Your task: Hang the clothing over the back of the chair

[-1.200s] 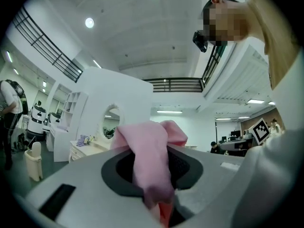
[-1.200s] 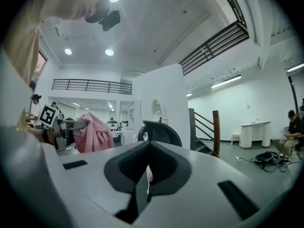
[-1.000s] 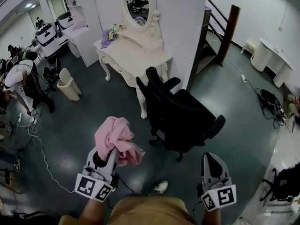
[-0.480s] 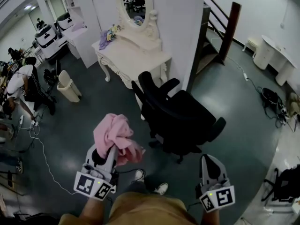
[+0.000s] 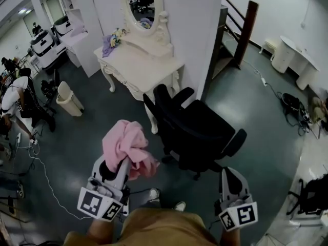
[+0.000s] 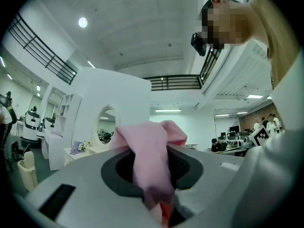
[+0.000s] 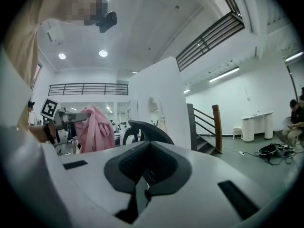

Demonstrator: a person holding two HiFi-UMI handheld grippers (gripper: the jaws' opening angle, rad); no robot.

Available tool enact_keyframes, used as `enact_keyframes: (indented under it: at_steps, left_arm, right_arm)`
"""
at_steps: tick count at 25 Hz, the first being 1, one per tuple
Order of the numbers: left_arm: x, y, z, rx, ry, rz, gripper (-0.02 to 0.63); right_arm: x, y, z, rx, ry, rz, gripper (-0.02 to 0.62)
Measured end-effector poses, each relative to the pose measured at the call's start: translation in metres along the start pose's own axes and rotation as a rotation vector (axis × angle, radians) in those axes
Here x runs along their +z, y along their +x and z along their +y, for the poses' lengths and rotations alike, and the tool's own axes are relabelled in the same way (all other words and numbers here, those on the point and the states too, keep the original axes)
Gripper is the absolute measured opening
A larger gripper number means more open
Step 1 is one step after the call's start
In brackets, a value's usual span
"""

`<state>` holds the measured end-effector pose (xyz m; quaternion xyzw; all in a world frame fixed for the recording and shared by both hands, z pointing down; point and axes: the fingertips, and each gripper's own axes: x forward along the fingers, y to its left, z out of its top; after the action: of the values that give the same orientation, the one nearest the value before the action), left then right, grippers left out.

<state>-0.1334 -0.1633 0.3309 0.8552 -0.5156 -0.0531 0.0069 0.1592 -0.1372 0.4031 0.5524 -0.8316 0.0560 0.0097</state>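
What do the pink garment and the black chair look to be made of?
The pink garment: soft matte cloth, maybe knit cotton; it bunches and droops in loose folds. The black chair: matte upholstery, fabric or mesh likely, on a plastic-looking frame; too dark to tell which.

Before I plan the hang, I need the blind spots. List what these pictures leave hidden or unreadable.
- The pink garment: bunched in the left gripper in every view, so its type and length are unreadable.
- The chair: in the head view the seat hides most of its base. In the right gripper view, that gripper's own body covers all but the back's top.
- The clutter on the dressing table: too small in the head view to identify.
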Motion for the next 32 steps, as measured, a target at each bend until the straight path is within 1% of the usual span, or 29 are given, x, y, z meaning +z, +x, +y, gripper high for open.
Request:
enact_keyframes:
  at_steps: [3,7,15,22,28,32]
  left_arm:
    - [0.012,0.011,0.005,-0.023,0.005,0.007,0.101]
    - [0.025,0.026,0.009,-0.052,0.016,-0.007,0.103]
    - [0.038,0.060,0.013,-0.095,0.019,-0.018,0.104]
    - [0.067,0.092,-0.002,-0.147,0.063,-0.040,0.106]
    - [0.082,0.121,-0.025,-0.195,0.079,-0.042,0.107]
    - [0.091,0.139,-0.041,-0.221,0.113,-0.041,0.109]
  right_arm:
    - [0.003,0.008,0.001,-0.014,0.006,-0.005,0.005]
    - [0.001,0.014,0.001,-0.022,0.012,-0.006,0.003]
    - [0.009,0.018,0.002,-0.019,0.014,-0.028,0.005]
    - [0.009,0.005,-0.001,-0.019,0.014,-0.034,0.005]
    - [0.011,-0.013,-0.011,-0.031,0.015,-0.048,0.005]
    - [0.015,-0.024,-0.019,-0.040,0.011,-0.054,0.003]
